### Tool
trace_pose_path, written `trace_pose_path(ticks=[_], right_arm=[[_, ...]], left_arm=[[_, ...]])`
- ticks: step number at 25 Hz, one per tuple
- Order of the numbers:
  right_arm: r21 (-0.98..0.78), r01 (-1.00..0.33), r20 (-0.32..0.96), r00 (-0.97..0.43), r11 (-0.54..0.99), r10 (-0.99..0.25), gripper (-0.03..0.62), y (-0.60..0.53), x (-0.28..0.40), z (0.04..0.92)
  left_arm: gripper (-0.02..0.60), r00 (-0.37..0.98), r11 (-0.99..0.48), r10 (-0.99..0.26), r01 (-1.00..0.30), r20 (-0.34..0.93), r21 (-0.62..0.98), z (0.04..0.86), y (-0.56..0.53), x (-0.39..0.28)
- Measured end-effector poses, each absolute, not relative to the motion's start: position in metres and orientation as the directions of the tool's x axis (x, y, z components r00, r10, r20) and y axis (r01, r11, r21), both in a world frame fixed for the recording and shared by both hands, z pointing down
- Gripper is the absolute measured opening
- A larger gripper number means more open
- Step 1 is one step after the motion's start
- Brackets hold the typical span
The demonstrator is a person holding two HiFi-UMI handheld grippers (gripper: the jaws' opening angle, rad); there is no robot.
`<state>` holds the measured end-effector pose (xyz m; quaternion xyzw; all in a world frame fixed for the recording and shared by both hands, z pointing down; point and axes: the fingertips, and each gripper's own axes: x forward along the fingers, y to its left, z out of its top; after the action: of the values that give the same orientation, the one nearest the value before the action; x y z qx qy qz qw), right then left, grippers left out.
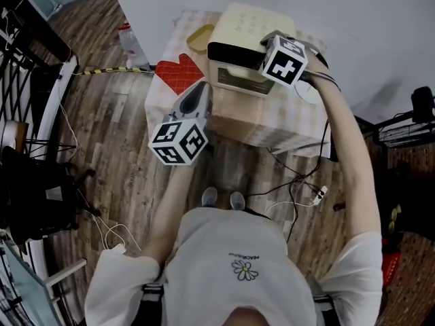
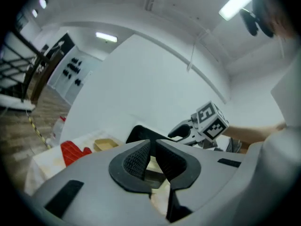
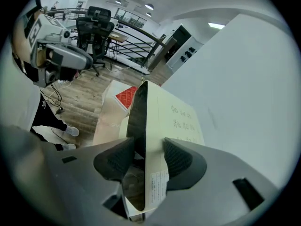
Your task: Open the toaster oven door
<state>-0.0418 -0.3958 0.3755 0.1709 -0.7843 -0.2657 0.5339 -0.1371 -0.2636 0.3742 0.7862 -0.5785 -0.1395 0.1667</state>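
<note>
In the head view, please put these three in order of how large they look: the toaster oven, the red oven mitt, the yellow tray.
1. Toaster oven, clearly largest.
2. Red oven mitt.
3. Yellow tray, smallest as it looks here.

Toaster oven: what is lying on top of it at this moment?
On the toaster oven only the right gripper is seen, its jaws apart astride the top front edge. The cream top bears faint print. What lies under the gripper is covered.

cream toaster oven (image 1: 245, 29) with black front, standing upright.
</note>
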Motion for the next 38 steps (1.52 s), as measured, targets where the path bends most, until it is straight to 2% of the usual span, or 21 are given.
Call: trace_pose_path(ticks=[1, 3, 5, 9, 12, 14, 26, 28, 30, 31, 33, 38], right_arm=[[0.597, 0.014, 0.749, -0.369, 0.802, -0.55, 0.196, -0.396, -0.042, 0.376], [0.592, 0.013, 0.751, -0.371, 0.806, -0.546, 0.196, -0.397, -0.044, 0.376], [0.59, 0.013, 0.752, -0.373, 0.807, -0.544, 0.196, -0.396, -0.044, 0.375], [0.584, 0.01, 0.758, -0.364, 0.811, -0.541, 0.196, -0.394, -0.046, 0.373], [0.578, 0.003, 0.764, -0.354, 0.816, -0.539, 0.196, -0.396, -0.045, 0.375], [0.577, 0.0, 0.766, -0.347, 0.817, -0.541, 0.196, -0.397, -0.044, 0.376], [0.578, -0.002, 0.775, -0.311, 0.816, -0.55, 0.196, -0.397, -0.043, 0.376], [0.575, -0.002, 0.778, -0.306, 0.818, -0.548, 0.196, -0.397, -0.043, 0.376], [0.573, -0.002, 0.781, -0.301, 0.819, -0.547, 0.196, -0.397, -0.043, 0.376], [0.573, -0.002, 0.782, -0.3, 0.82, -0.547, 0.196, -0.397, -0.044, 0.377], [0.572, -0.003, 0.782, -0.299, 0.82, -0.547, 0.196, -0.397, -0.044, 0.377], [0.573, -0.007, 0.782, -0.296, 0.819, -0.549, 0.196, -0.396, -0.044, 0.376]], left_arm=[[0.041, 0.33, -0.309, -0.943, -0.814, -0.047, 0.491, 0.375, -0.272, -0.135], [0.153, 0.404, -0.383, -0.907, -0.674, -0.119, 0.632, 0.375, -0.287, -0.129], [0.2, 0.424, -0.41, -0.886, -0.523, -0.189, 0.747, 0.376, -0.3, -0.125], [0.201, 0.375, -0.296, -0.914, -0.354, -0.156, 0.887, 0.414, -0.331, -0.129], [0.198, 0.327, -0.202, -0.933, -0.129, -0.151, 0.971, 0.45, -0.352, -0.128], [0.198, 0.311, -0.159, -0.94, -0.028, -0.142, 0.987, 0.467, -0.36, -0.122], [0.195, 0.354, -0.106, -0.929, 0.011, -0.103, 0.994, 0.483, -0.387, -0.088], [0.166, 0.349, -0.088, -0.933, 0.016, -0.089, 0.996, 0.487, -0.389, -0.086], [0.094, 0.336, -0.073, -0.938, 0.041, -0.082, 0.997, 0.49, -0.391, -0.085], [0.082, 0.329, -0.071, -0.94, 0.058, -0.087, 0.996, 0.49, -0.392, -0.085], [0.081, 0.328, -0.08, -0.939, 0.071, -0.099, 0.994, 0.491, -0.393, -0.086], [0.072, 0.363, -0.11, -0.926, 0.002, -0.103, 0.994, 0.488, -0.392, -0.085]])
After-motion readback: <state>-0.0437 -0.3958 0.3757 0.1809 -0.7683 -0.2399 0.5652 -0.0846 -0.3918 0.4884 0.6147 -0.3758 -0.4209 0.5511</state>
